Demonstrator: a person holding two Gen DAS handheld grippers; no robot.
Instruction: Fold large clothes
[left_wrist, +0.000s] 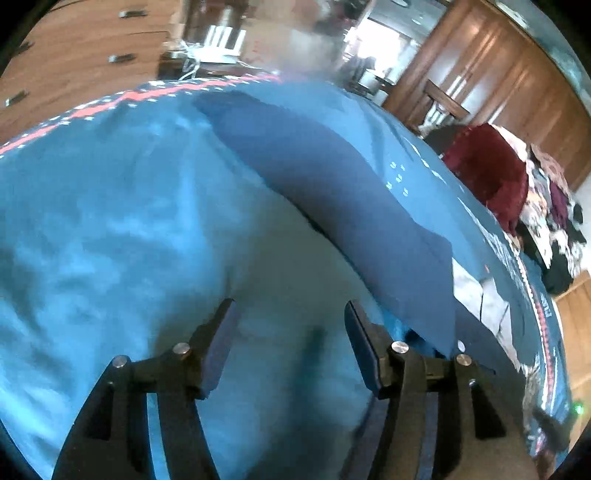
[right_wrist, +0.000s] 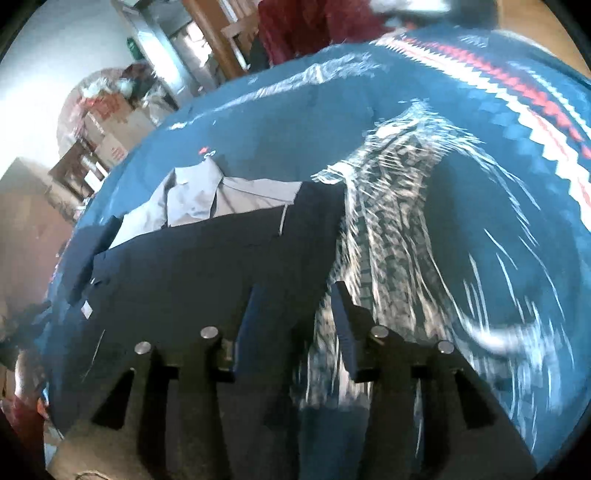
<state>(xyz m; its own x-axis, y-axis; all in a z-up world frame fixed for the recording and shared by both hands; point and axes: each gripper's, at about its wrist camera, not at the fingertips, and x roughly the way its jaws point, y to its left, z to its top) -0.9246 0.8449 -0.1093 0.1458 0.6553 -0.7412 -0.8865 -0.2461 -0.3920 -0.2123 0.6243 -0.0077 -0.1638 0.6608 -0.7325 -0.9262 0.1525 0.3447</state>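
Hovering over a wide blue cloth (left_wrist: 110, 221), we are keeping the left gripper (left_wrist: 291, 321) with its jaws spread wide apart and nothing between them. Under that gripper the light blue fabric is lying rumpled, and a darker blue fold (left_wrist: 332, 184) is running across it from the upper middle down toward the right jaw. Beyond the fold a pale grey garment (left_wrist: 480, 299) is peeking out at the right, and a dark red heap (left_wrist: 487, 173) is sitting farther off by the wooden doors (left_wrist: 498, 81).

We are holding the right gripper (right_wrist: 295, 310) above a dark navy garment (right_wrist: 192, 266) that is lying flat on the patterned blue blanket (right_wrist: 280, 122). Its jaws are standing parted, with a clear gap and nothing caught in it. Behind the navy piece a grey shirt (right_wrist: 221, 199) is lying with its collar showing, touching the navy garment's far edge. To the right, a white feather-like print (right_wrist: 399, 192) is streaking across the blanket, blurred, and a red and white zigzag border (right_wrist: 517, 96) is running along the far side. Boxes (right_wrist: 110, 133) are standing beyond the blanket's left end
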